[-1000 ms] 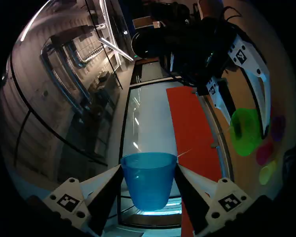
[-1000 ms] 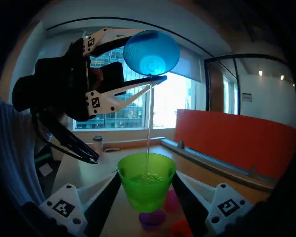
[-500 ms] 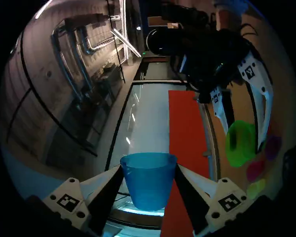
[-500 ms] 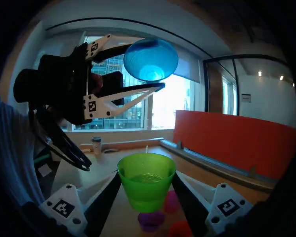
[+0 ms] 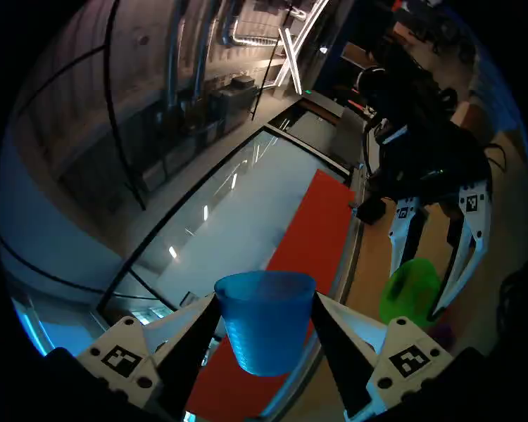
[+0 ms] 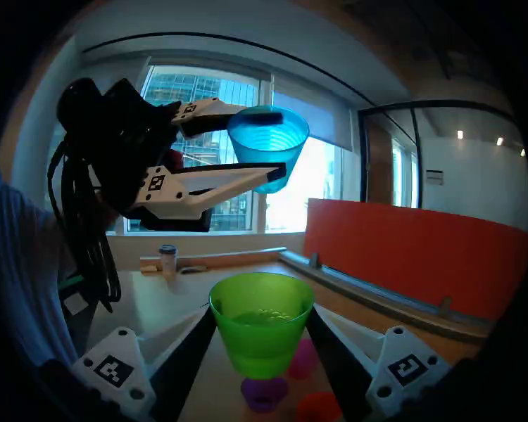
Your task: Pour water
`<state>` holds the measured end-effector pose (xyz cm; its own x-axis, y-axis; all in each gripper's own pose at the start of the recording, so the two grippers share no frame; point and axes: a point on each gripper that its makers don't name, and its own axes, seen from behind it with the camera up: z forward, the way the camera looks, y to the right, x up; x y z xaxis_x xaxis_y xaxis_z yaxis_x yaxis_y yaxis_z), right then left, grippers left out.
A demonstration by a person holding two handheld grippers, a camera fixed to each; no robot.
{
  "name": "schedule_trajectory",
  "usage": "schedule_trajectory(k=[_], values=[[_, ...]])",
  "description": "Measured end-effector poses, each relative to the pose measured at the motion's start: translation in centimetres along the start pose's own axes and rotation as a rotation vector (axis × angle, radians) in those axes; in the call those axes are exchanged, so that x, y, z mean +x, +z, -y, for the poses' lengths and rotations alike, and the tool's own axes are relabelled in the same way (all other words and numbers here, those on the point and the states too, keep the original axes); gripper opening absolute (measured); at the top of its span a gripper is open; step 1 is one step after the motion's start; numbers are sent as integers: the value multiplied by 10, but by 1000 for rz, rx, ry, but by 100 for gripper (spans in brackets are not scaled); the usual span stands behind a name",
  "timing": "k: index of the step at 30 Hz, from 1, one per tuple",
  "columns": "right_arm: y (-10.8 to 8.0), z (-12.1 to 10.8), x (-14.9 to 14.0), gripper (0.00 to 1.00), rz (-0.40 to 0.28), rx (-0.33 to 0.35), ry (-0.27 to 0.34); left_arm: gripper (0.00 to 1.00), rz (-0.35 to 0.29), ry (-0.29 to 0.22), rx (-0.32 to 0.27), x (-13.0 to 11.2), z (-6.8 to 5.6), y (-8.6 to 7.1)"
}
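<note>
1. Left gripper (image 5: 265,309), at the bottom centre of its own view, is clenched on the blue cup (image 5: 265,330), one finger pressing each side of the wall.
2. In the right gripper view that cup sits in the upper centre of the frame, mouth up and close to upright. No stream falls from it.
3. Right gripper (image 6: 261,313) grasps the green cup (image 6: 261,334) at the lower centre of its frame, both fingers against its sides. Water (image 6: 261,318) with small bubbles lies a little below the rim.
4. My reading is that the pour itself is over and the step in hand is levelling the blue cup and drawing it clear.
5. To do that well, bring the blue rim fully level before moving sideways, so that any last drop lands in the green cup and not on the table (image 6: 158,299).
6. Hold the green cup plumb and unhurried, since a jolt would slop the water.
7. If it is set down, choose bare table away from the purple cup (image 6: 262,394) and pink cup (image 6: 304,357), which are just beneath it in the frame.
</note>
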<state>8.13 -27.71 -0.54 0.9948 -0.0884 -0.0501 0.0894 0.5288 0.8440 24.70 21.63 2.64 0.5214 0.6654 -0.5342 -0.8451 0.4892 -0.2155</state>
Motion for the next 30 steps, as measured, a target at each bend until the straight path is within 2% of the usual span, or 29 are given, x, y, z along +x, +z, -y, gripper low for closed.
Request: schedule_trajectory(k=[10, 16, 21, 30], values=[[-7, -5, 3, 89, -10, -18, -2, 86, 18, -351, -23, -20, -2, -5], [-11, -6, 4, 89, -14, -25, -9, 86, 48, -529, -30, -37, -2, -6], [-14, -6, 5, 89, -14, -31, -17, 86, 63, -635, -36, -49, -3, -9], [-18, -8, 12, 89, -27, -42, -18, 86, 67, -808, -91, -61, -19, -16]])
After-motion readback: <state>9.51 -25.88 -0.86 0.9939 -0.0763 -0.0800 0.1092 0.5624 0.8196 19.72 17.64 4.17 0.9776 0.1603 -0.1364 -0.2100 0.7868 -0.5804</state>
